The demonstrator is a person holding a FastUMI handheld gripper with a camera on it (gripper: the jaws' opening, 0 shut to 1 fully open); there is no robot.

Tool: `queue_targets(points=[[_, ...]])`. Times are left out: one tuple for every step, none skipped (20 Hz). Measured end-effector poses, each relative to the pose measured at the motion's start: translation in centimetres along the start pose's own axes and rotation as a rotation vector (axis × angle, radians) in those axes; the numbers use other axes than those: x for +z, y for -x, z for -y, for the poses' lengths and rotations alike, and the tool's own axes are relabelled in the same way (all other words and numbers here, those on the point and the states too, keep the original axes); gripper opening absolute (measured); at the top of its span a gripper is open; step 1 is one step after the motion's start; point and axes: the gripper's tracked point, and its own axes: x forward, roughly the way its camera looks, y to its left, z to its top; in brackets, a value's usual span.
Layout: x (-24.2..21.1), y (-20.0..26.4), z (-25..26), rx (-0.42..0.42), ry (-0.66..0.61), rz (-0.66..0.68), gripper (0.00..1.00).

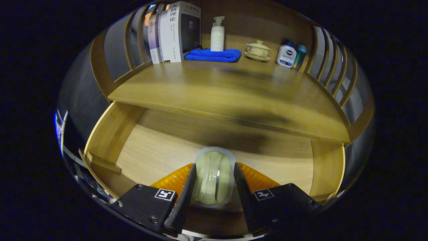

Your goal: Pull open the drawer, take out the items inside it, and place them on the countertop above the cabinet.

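Already the drawer [140, 150] stands pulled well out from under the countertop [207, 90], which leaves its wooden floor open from above. The gripper [214, 180] is clenched on a pale green, ribbed item in a clear sealed wrapper [214, 177]: one finger presses each long side, so the packet sits upright between them, and it appears to be the only thing within the drawer's walls. Whether it rests on the floor or hangs just clear of it I cannot tell. The tool points forward and somewhat downward, looking across the drawer toward the countertop's front edge, a pose that suits a straight lift followed by a forward carry. The bare middle of the countertop looks the sensible landing spot, because its back is lined with upright books [175, 31], a white pump bottle [217, 35] standing on a folded blue towel [214, 55], a lidded tea bowl on a saucer [257, 51], and two small bottles [291, 55] near the slatted side rail [334, 67].
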Motion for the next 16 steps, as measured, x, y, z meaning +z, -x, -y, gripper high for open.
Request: queue_targets(points=[[-0.4,-0.2,-0.1,0.006,0.0,-0.016,0.68],[-0.6,-0.4,-0.1,0.009,0.002,-0.027,0.63],[-0.7,-0.6,-0.2,0.01,0.003,-0.03,0.57],[-0.7,-0.7,-0.1,0.009,0.002,-0.035,0.51],[-0.9,-0.9,-0.1,0.011,-0.005,-0.041,0.45],[-0.7,-0.8,-0.2,0.017,-0.006,-0.033,0.4],[-0.8,-0.7,-0.2,0.012,-0.005,-0.031,0.34],[-0.9,-0.8,-0.2,0.008,0.01,-0.033,0.28],[-0.7,-0.6,-0.1,0.005,0.02,-0.018,0.23],[-0.6,-0.7,-0.2,0.006,0.026,-0.016,0.17],[-0.7,-0.7,-0.4,0.012,0.027,-0.016,0.16],[-0.7,-0.6,-0.4,0.016,0.028,-0.022,0.15],[-0.6,-0.6,-0.5,0.016,0.028,-0.018,0.15],[-0.6,-0.3,-0.4,0.016,0.034,-0.018,0.15],[-0.4,-0.1,-0.4,0.016,0.037,-0.016,0.14],[-0.2,0.2,-0.5,0.019,0.039,-0.008,0.14]])
